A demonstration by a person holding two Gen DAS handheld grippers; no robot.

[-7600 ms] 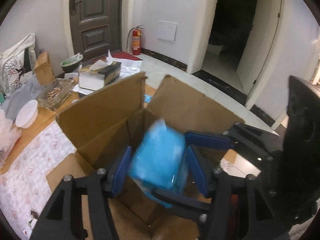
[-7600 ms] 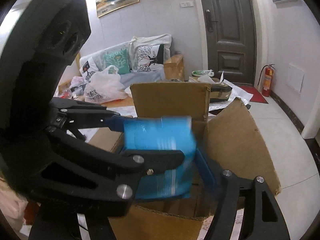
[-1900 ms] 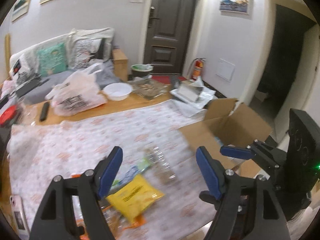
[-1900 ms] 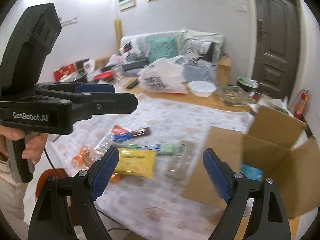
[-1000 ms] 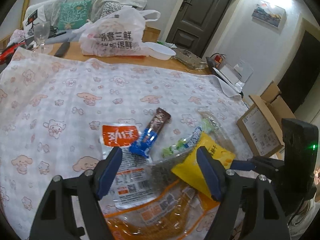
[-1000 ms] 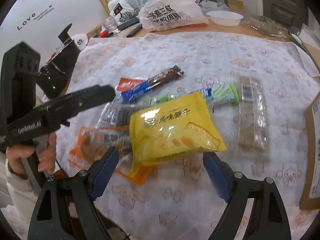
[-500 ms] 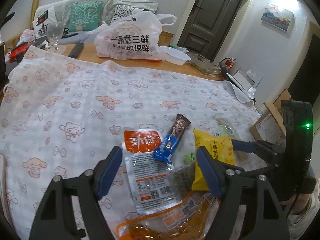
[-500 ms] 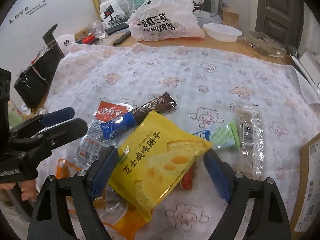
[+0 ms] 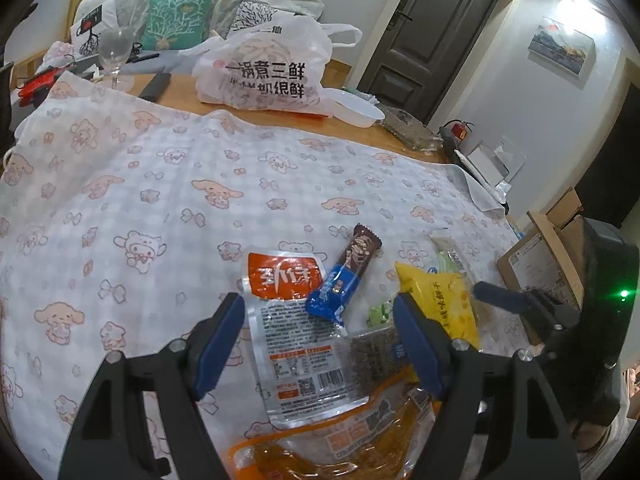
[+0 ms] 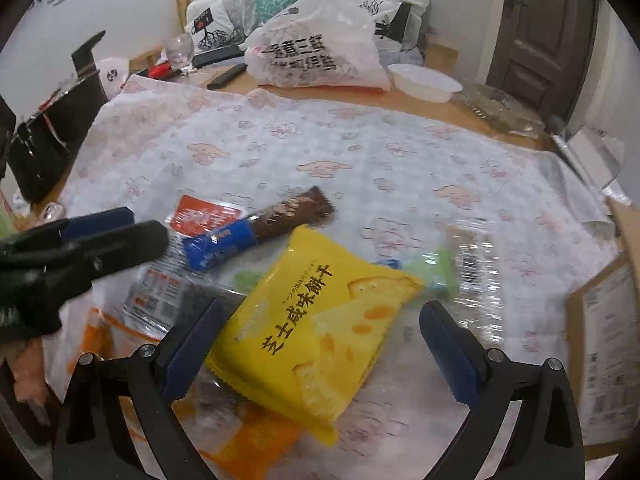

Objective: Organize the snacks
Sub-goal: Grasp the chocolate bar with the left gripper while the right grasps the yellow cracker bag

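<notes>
Several snacks lie in a pile on the cartoon-print tablecloth. My left gripper is open over a silver pouch with an orange top and a blue-brown chocolate bar. My right gripper is open, with a yellow cracker bag between its fingers. The yellow bag also shows in the left wrist view. An orange packet lies under the pile. A clear wrapped bar and a green packet lie to the right.
A cardboard box stands at the table's right edge. A white printed plastic bag, a white bowl, a wine glass and a remote sit at the far edge. A sofa with cushions is behind.
Both grippers have moved from the box back over the snack pile. The right gripper has come lower and closer around the yellow bag. Both stay open.
</notes>
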